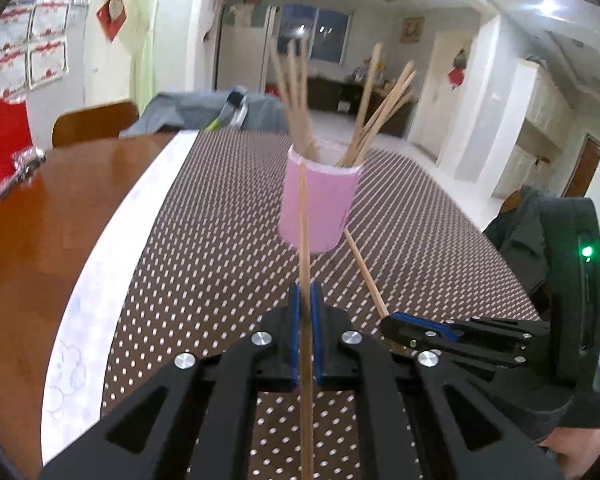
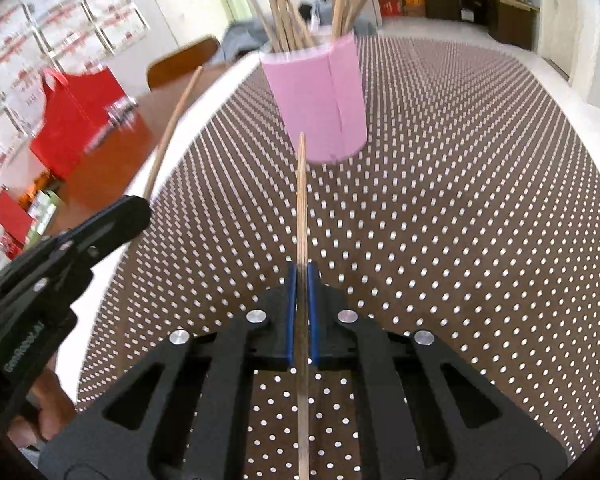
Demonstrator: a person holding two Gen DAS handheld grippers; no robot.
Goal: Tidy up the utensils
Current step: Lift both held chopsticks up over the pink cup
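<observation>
A pink cup (image 1: pixel 320 204) stands on the dotted brown mat (image 1: pixel 204 248) and holds several wooden chopsticks (image 1: pixel 300 100); it also shows in the right wrist view (image 2: pixel 320 100). My left gripper (image 1: pixel 305 300) is shut on one chopstick (image 1: pixel 303 232) that points at the cup. My right gripper (image 2: pixel 301 280) is shut on another chopstick (image 2: pixel 301 200), tip just short of the cup. The right gripper shows in the left wrist view (image 1: pixel 396 326) with its chopstick (image 1: pixel 364 272). The left gripper shows in the right wrist view (image 2: pixel 132 208) with its chopstick (image 2: pixel 172 132).
The mat covers a brown wooden table (image 1: pixel 32 240). A red bag (image 2: pixel 72 116) and small boxes (image 2: pixel 16 216) stand at the table's left. A chair back (image 1: pixel 94 122) and grey cloth (image 1: pixel 204 110) lie beyond the far edge.
</observation>
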